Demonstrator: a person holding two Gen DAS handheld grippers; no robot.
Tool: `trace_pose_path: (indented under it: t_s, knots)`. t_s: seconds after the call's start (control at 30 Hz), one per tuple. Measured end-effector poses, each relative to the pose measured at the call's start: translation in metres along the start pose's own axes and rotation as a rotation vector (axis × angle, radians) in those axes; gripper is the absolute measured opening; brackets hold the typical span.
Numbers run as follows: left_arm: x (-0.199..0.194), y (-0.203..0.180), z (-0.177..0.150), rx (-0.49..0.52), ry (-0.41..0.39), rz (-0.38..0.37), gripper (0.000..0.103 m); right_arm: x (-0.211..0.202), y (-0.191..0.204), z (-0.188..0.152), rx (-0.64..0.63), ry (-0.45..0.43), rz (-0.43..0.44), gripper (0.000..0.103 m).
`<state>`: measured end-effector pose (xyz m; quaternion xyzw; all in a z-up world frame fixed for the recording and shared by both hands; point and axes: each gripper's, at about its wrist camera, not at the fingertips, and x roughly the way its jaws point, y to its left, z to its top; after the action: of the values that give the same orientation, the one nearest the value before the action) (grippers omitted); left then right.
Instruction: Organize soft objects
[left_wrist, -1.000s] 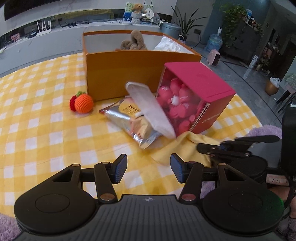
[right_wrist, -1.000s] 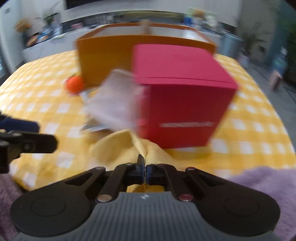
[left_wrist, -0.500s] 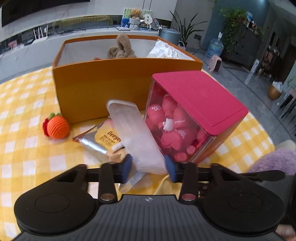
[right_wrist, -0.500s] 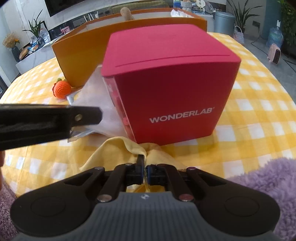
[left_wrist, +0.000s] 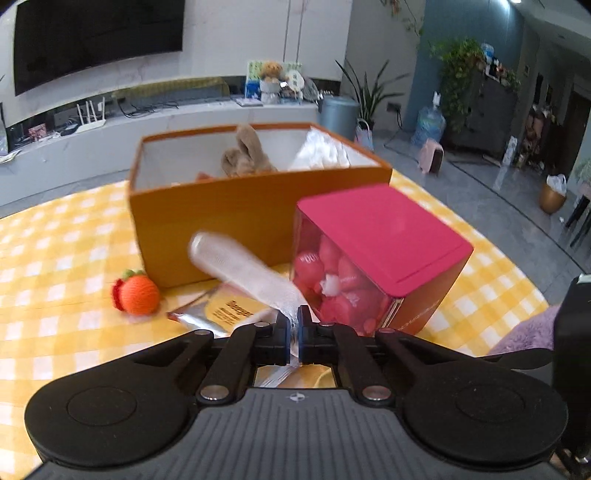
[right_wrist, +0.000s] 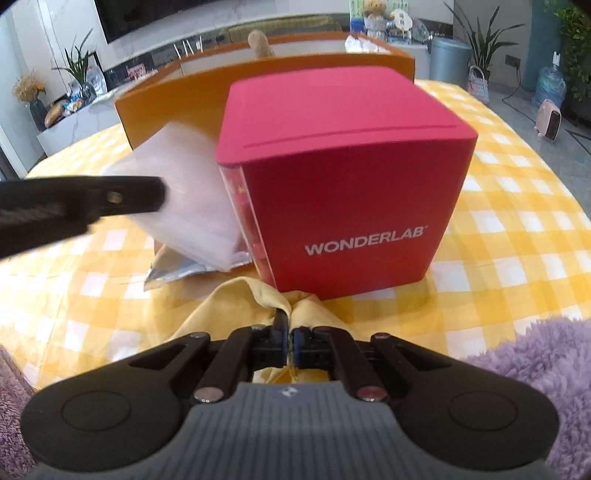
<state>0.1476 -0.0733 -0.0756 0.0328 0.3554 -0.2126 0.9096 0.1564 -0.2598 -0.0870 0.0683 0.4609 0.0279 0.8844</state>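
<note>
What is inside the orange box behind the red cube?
Inside the orange box, a brown plush toy and a white crinkled bag rise above the wall. The front wall hides the box's bottom.

A table (left_wrist: 55, 251) covered in a yellow-and-white checked cloth carries an open orange box (left_wrist: 221, 218) toward its far side, with a red cube-shaped box (left_wrist: 384, 236) marked WONDERLAB standing just in front of it. A small orange crocheted fruit (left_wrist: 138, 295) sits by the orange box's front left corner, and a silver snack packet (left_wrist: 218, 314) lies flat beside the red box. Toward the near edge a plain yellow cloth (right_wrist: 236, 299) lies bunched against the red box's base.
</note>
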Motion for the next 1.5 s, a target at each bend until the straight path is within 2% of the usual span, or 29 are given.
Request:
trace_pose_path:
  t_s: [0.27, 0.63, 0.73, 0.77, 0.83, 0.9, 1.0, 1.1, 1.23, 1.5]
  knots:
    - [-0.038, 0.02, -0.003, -0.055, -0.005, 0.019, 0.003, -0.026, -0.001, -0.005, -0.004, -0.093, 0.047, 0.0]
    - [-0.093, 0.024, 0.002, -0.047, -0.136, 0.01, 0.0, -0.08, 0.009, -0.005, -0.026, -0.197, 0.055, 0.0]
    - [-0.1, 0.027, 0.003, -0.043, -0.146, 0.017, 0.0, -0.093, 0.01, 0.003, -0.018, -0.224, 0.069, 0.0]
    - [-0.099, 0.027, 0.002, -0.04, -0.127, 0.006, 0.0, -0.096, 0.011, 0.005, -0.019, -0.231, 0.067, 0.0]
    - [-0.094, 0.03, 0.0, -0.049, -0.068, -0.025, 0.004, -0.096, 0.015, 0.006, -0.023, -0.229, 0.066, 0.0]
    - [-0.089, 0.033, -0.005, -0.073, -0.037, -0.004, 0.02, -0.091, 0.016, 0.005, -0.019, -0.212, 0.066, 0.0]
    - [-0.083, 0.035, -0.012, -0.081, -0.007, 0.013, 0.037, -0.08, 0.019, 0.003, -0.017, -0.179, 0.077, 0.0]
    - [-0.071, 0.037, -0.014, -0.096, 0.028, 0.009, 0.046, -0.067, 0.025, 0.004, -0.047, -0.155, 0.081, 0.0]
    - [-0.052, 0.042, -0.021, -0.116, 0.077, 0.011, 0.05, -0.044, 0.027, 0.005, -0.074, -0.106, 0.06, 0.0]
    - [0.005, 0.058, -0.026, -0.205, 0.188, 0.037, 0.059, -0.008, 0.008, 0.001, 0.008, 0.003, 0.084, 0.002]
